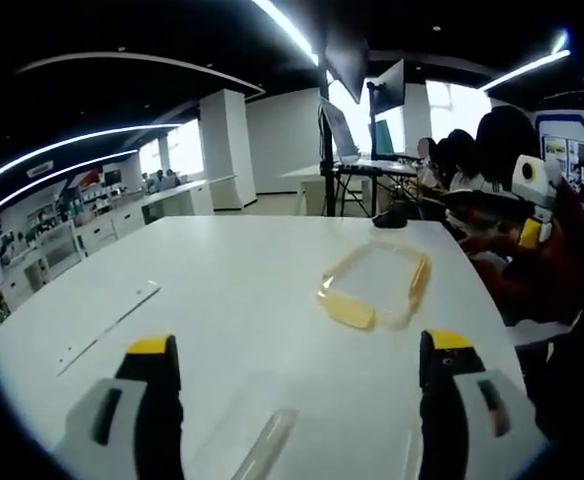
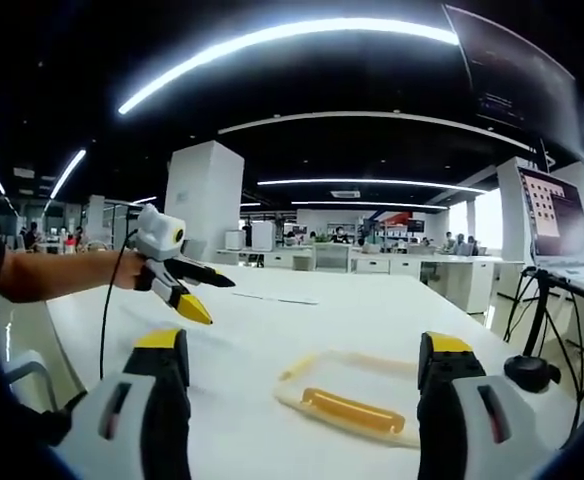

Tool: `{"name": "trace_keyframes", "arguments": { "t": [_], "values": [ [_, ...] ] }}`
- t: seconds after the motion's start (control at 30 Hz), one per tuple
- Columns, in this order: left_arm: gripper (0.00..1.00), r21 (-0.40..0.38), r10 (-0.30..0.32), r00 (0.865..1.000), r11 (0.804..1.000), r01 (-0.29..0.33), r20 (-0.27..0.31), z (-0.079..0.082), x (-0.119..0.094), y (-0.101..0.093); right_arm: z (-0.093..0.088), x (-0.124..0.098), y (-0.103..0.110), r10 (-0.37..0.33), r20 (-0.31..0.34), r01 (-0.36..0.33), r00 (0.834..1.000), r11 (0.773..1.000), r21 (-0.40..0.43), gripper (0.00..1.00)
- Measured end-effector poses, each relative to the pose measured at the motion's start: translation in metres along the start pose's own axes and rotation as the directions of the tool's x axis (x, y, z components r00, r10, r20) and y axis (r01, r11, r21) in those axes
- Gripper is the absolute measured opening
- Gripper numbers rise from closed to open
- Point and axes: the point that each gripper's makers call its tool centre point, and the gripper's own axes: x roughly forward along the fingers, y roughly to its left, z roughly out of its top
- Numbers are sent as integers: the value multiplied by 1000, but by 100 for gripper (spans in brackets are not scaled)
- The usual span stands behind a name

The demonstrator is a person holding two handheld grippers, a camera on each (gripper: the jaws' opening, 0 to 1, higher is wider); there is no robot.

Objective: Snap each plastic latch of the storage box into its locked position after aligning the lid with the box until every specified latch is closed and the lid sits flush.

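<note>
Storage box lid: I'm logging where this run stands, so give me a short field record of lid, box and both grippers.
lid: clear with yellow latches, flat on the white table, apart from both grippers
box: clear edge near the left gripper, blurred
left gripper: open, empty
right gripper: open, empty, above the lid
latches: none closed; lid not on box

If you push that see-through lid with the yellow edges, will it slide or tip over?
The lid lies flat and low on the smooth white table, so it would probably slide, not tip. It looks like thin clear plastic, so it is likely light and may bend a little when lifted by one edge. Its yellow latch might flap.
</note>
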Motion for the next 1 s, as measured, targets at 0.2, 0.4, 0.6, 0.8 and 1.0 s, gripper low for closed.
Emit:
{"name": "trace_keyframes", "arguments": {
  "t": [0.2,0.4,0.6,0.8,1.0],
  "values": [
    [100,24,-25,999,999,26,-31,-1,7,-12,0,0,4,11,0,-11,1000,1000,0,97],
    [100,44,-33,997,998,36,-73,-5,14,-18,-1,0,6,23,-11,-23,1000,1000,1,99],
    [100,57,-47,997,997,51,-69,-1,21,-25,-2,-1,5,22,-13,-22,1000,1000,3,100],
    [100,47,-62,995,997,65,-78,-3,27,-33,-2,-2,7,25,-10,-25,1000,1000,3,100],
    [100,52,-61,995,996,66,-82,-1,30,-37,-3,-3,7,25,-11,-25,1000,1000,7,100]
  ]
}}
